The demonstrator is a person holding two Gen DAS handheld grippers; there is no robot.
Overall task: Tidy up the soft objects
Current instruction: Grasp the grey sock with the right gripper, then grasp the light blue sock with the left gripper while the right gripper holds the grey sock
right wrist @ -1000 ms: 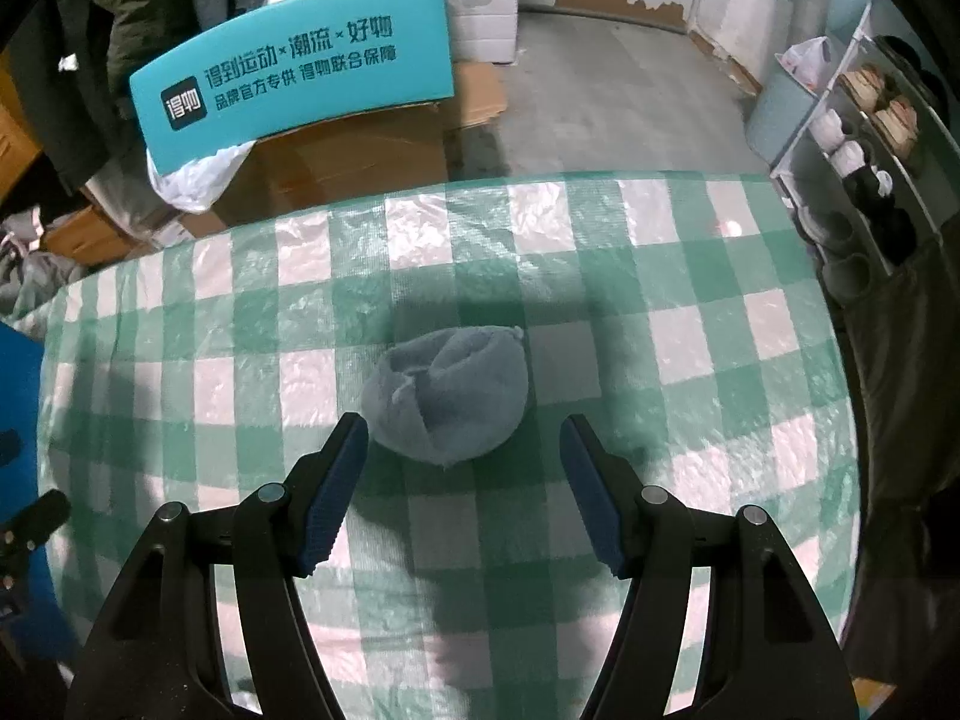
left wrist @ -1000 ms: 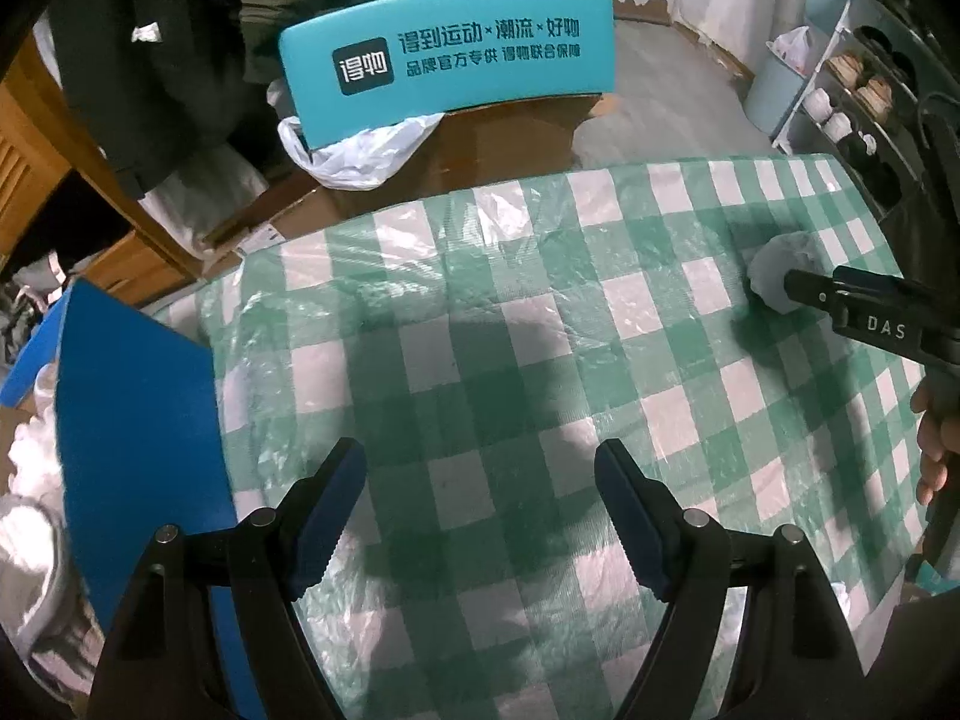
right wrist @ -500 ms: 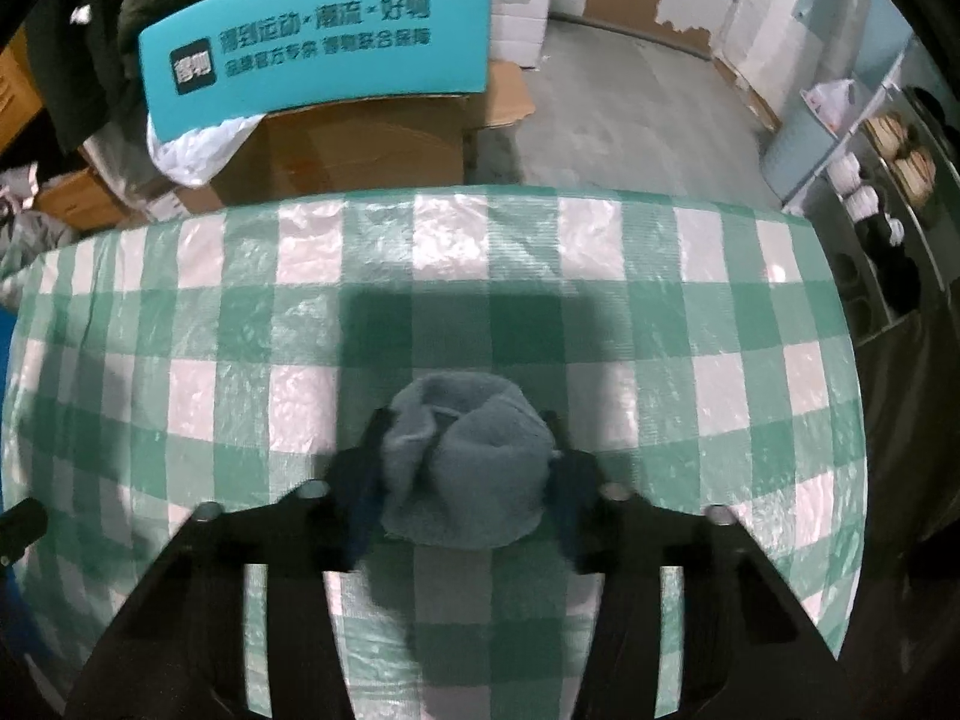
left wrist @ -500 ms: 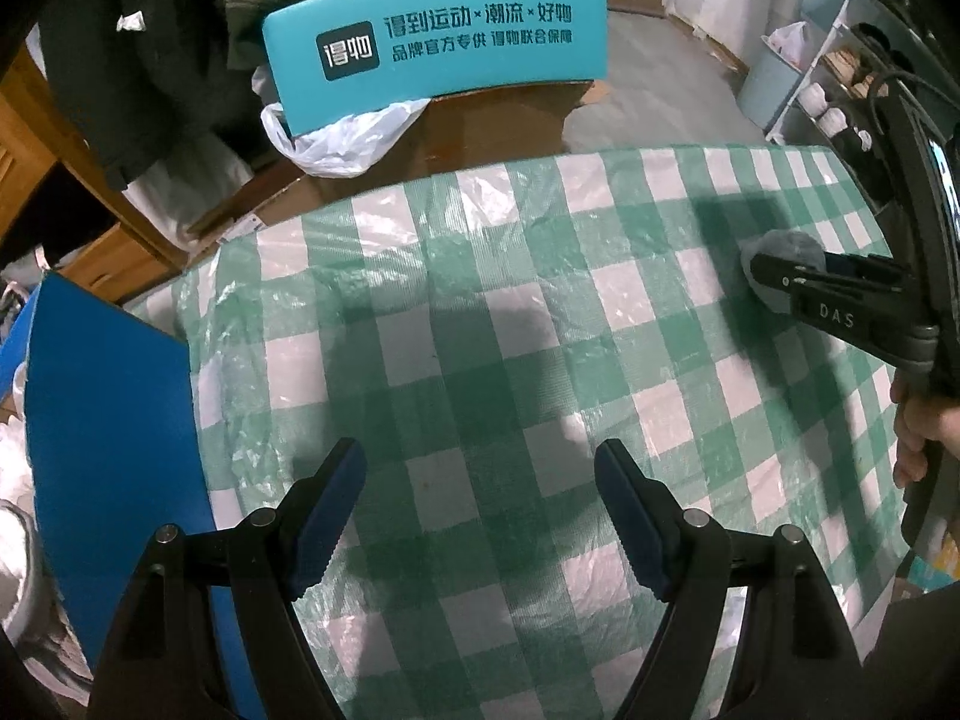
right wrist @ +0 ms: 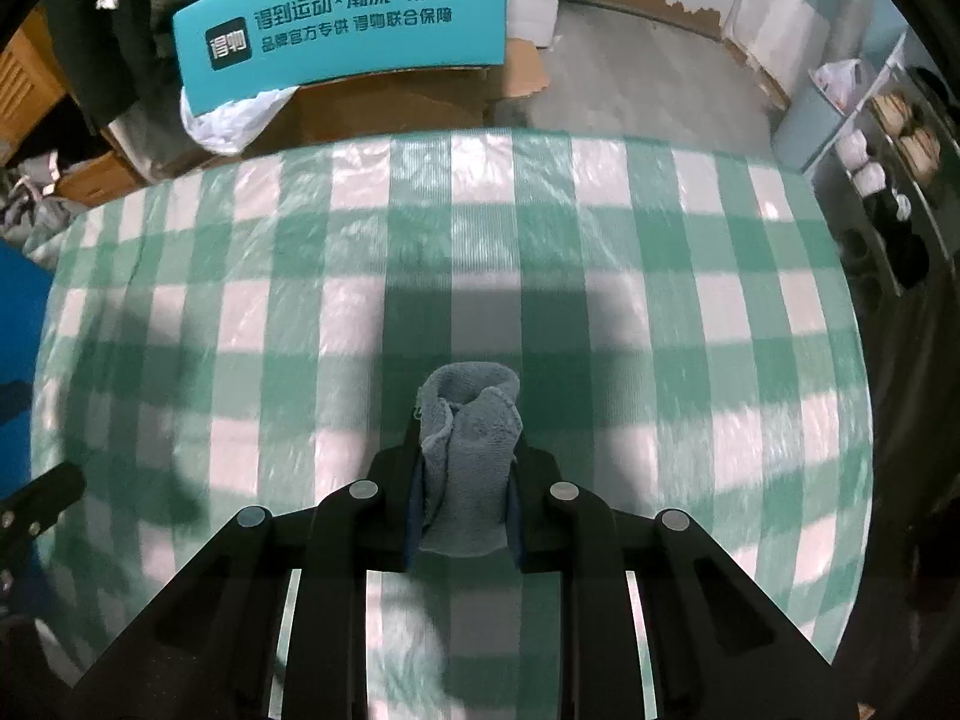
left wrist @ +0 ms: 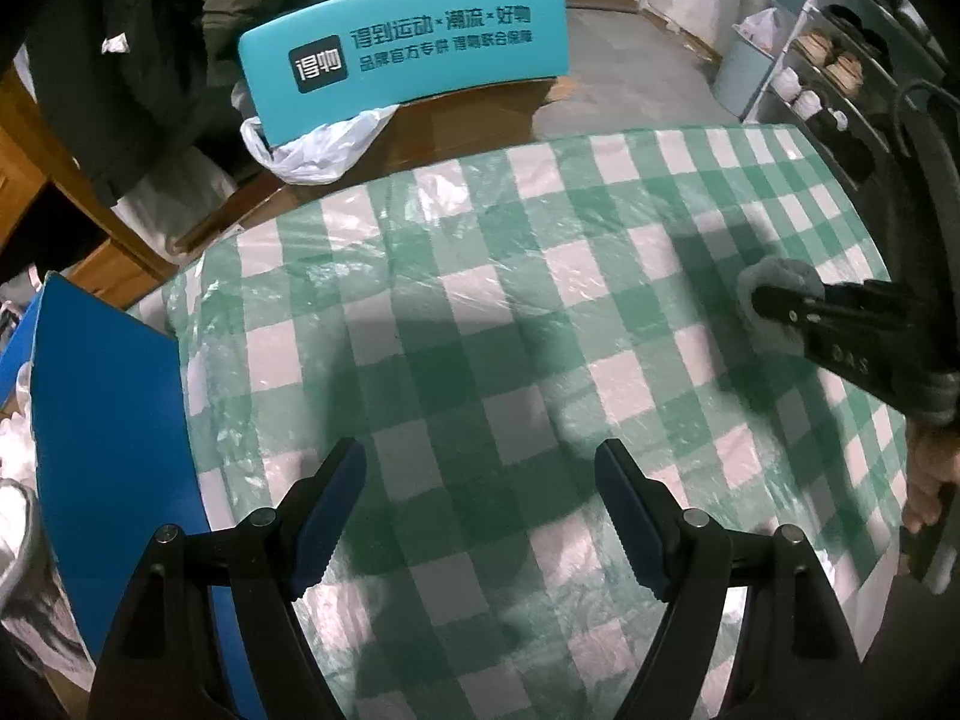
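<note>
A grey fluffy cloth (right wrist: 468, 396) sits bunched on the green-and-white checked table (right wrist: 660, 300). My right gripper (right wrist: 465, 450) has it between its blue pads, which press on both sides and squeeze it narrow; the jaws are still closing. In the left wrist view the same cloth (left wrist: 774, 276) shows at the table's right side, half hidden behind the right gripper's black finger (left wrist: 840, 324), with a person's hand (left wrist: 924, 480) behind it. My left gripper (left wrist: 480, 456) hangs open above the table's near left part, with nothing between its fingers.
A blue box wall (left wrist: 108, 420) stands against the table's left edge. Beyond the far edge are a teal sign with white lettering (left wrist: 408, 54), a white plastic bag (left wrist: 318, 150) and cardboard boxes. A shelf with shoes (right wrist: 888, 138) lines the right side.
The right gripper moved onto the grey cloth and its jaws closed around it, bunching the cloth into a narrow roll. The left gripper stayed open and hardly moved.
</note>
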